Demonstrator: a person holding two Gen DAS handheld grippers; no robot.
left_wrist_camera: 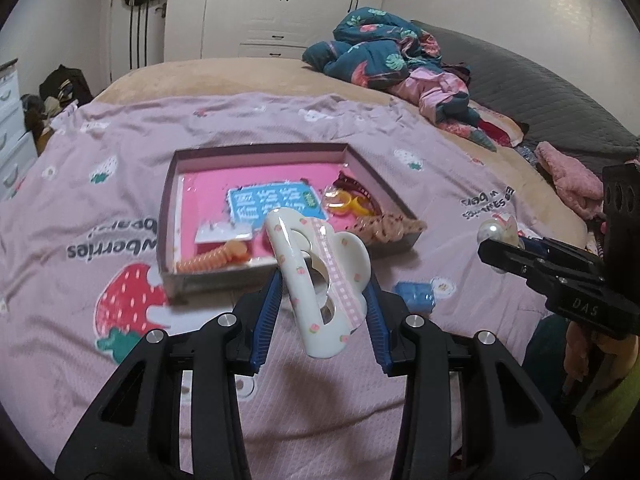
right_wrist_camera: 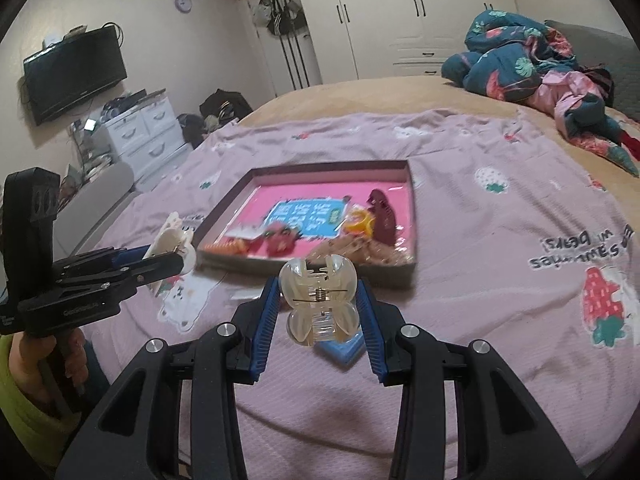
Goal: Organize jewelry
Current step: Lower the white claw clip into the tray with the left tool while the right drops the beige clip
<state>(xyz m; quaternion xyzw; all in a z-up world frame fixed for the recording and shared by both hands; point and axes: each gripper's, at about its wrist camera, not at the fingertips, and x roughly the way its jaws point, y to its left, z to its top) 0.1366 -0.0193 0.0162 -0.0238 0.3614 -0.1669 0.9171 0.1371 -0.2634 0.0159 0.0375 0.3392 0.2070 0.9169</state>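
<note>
My left gripper (left_wrist_camera: 323,292) is shut on a white hair claw clip with pink checks (left_wrist_camera: 316,280) and holds it above the bedspread, just in front of the shallow box (left_wrist_camera: 168,216). The right wrist view shows this gripper (right_wrist_camera: 176,260) at the left with the white clip (right_wrist_camera: 170,238). My right gripper (right_wrist_camera: 318,300) is shut on a clear pearly claw clip (right_wrist_camera: 318,300), near the box (right_wrist_camera: 412,200). The left wrist view shows it (left_wrist_camera: 492,244) at the right. The box holds an orange spiral tie (left_wrist_camera: 212,258), yellow rings (left_wrist_camera: 348,204), a dark red clip (right_wrist_camera: 382,216) and a blue card (left_wrist_camera: 276,200).
A blue item (left_wrist_camera: 416,296) lies on the pink strawberry bedspread (left_wrist_camera: 120,208) beside the box; it also shows under the right gripper (right_wrist_camera: 342,350). Piled clothes (left_wrist_camera: 380,52) lie at the far side of the bed. White drawers (right_wrist_camera: 140,136) stand at the left.
</note>
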